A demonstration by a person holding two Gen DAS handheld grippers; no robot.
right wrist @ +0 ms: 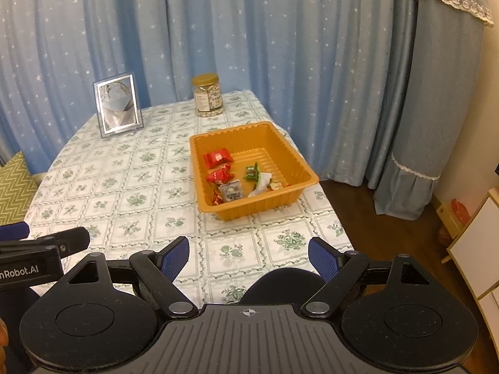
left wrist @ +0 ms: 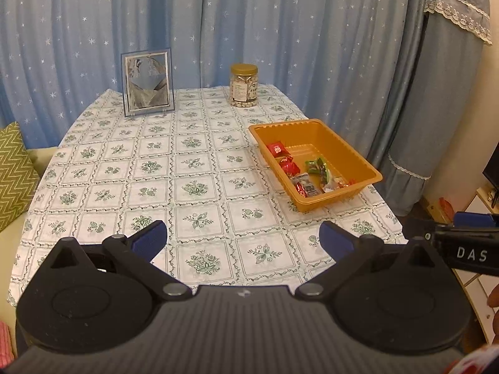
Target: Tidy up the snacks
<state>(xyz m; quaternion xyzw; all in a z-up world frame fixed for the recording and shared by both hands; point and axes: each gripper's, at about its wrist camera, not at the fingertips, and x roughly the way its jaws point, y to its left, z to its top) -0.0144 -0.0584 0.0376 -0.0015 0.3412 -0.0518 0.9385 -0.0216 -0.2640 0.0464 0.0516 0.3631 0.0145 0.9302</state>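
Note:
An orange plastic tray (left wrist: 371,171) (right wrist: 307,173) stands on the table's right side. It holds several wrapped snacks: red packets (left wrist: 276,149) (right wrist: 217,159), green candies (left wrist: 318,165) (right wrist: 252,171) and a grey packet (right wrist: 231,190). My left gripper (left wrist: 243,233) is open and empty above the near table edge, left of the tray. My right gripper (right wrist: 248,257) is open and empty, short of the tray's near side. Part of the right gripper shows at the right edge of the left wrist view.
A jar of nuts with a gold lid (left wrist: 244,85) (right wrist: 208,95) and a framed picture (left wrist: 147,85) (right wrist: 118,109) stand at the back of the table (left wrist: 156,171). Blue curtains hang behind. A dark chair back (right wrist: 280,285) sits under my right gripper. A white cabinet (right wrist: 474,249) stands at the right.

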